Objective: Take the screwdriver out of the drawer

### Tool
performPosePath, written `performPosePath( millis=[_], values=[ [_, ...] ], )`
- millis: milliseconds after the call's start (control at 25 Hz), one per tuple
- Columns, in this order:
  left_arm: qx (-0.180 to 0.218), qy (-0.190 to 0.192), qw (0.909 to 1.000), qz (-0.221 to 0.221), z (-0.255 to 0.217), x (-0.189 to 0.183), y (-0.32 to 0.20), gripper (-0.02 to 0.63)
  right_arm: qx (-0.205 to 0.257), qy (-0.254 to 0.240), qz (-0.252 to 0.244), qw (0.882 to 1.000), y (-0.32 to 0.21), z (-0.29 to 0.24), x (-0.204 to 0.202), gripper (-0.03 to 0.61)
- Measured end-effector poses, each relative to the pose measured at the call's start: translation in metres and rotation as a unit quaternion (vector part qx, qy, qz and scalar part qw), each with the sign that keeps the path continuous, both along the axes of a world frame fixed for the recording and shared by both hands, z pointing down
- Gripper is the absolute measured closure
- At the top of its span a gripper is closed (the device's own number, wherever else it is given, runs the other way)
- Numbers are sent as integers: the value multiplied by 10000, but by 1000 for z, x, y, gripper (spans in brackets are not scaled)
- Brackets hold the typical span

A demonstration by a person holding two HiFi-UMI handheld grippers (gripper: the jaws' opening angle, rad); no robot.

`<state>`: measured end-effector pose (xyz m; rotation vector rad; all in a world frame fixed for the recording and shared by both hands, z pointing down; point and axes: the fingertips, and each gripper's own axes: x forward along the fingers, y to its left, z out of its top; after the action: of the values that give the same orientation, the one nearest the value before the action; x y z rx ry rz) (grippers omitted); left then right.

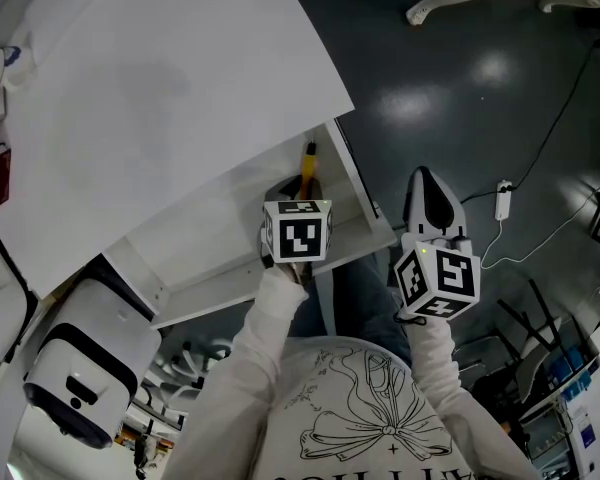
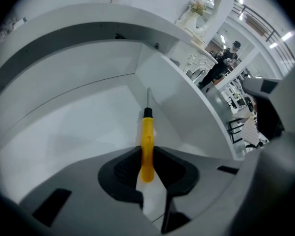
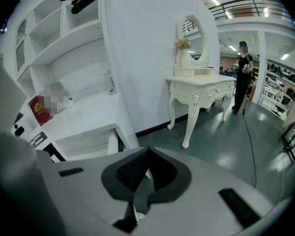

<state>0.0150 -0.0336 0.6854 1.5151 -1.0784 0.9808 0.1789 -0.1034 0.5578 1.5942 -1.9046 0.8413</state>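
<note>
Grips screwdriver (image 2: 146,146) inside open drawer (image 1: 365,206) with left gripper (image 2: 146,155); keeps right gripper (image 3: 146,152) idle.

Clamps left fingers (image 2: 122,170) on the yellow handle, near its butt end, with black collar and thin metal shaft pointing away toward the drawer's inner corner. Shows the same in head view: screwdriver (image 1: 307,166) at the right end of the white drawer, close to its side wall, left gripper (image 1: 300,193) reaching steeply down onto it. Cannot tell whether the tool rests on the drawer floor (image 2: 73,132) or sits just above it. Holds right gripper (image 1: 425,183) outside the drawer, beyond its right wall, above the dark floor (image 1: 480,98). Keeps right fingers (image 3: 132,170) clenched tip to tip on nothing, aimed past the white surface (image 3: 73,114) toward an ornate dressing table (image 3: 201,85).
</note>
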Motion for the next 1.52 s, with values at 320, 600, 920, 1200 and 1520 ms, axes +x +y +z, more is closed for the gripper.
performPosePath(
  millis=[320, 600, 920, 1200, 1520],
  values=[
    [32, 232, 9997, -26, -6, 3, 1, 549, 32, 4, 6, 10000, 0, -2, -1, 575],
    [37, 363, 9993, 81, -23, 4, 10, 549, 172, 3, 27, 9998, 1, -17, -3, 575],
    [219, 659, 9975, 109, -60, -2, 20, 549, 483, 34, 2, 9988, 1, -53, -11, 575],
    [641, 790, 9948, 110, -113, -6, 19, 549, 875, 27, -56, 9961, -3, -99, -22, 575],
    [1453, 900, 9853, 59, -188, -12, 0, 549, 1431, -2, -193, 9895, -9, -162, -42, 575]
  ],
)
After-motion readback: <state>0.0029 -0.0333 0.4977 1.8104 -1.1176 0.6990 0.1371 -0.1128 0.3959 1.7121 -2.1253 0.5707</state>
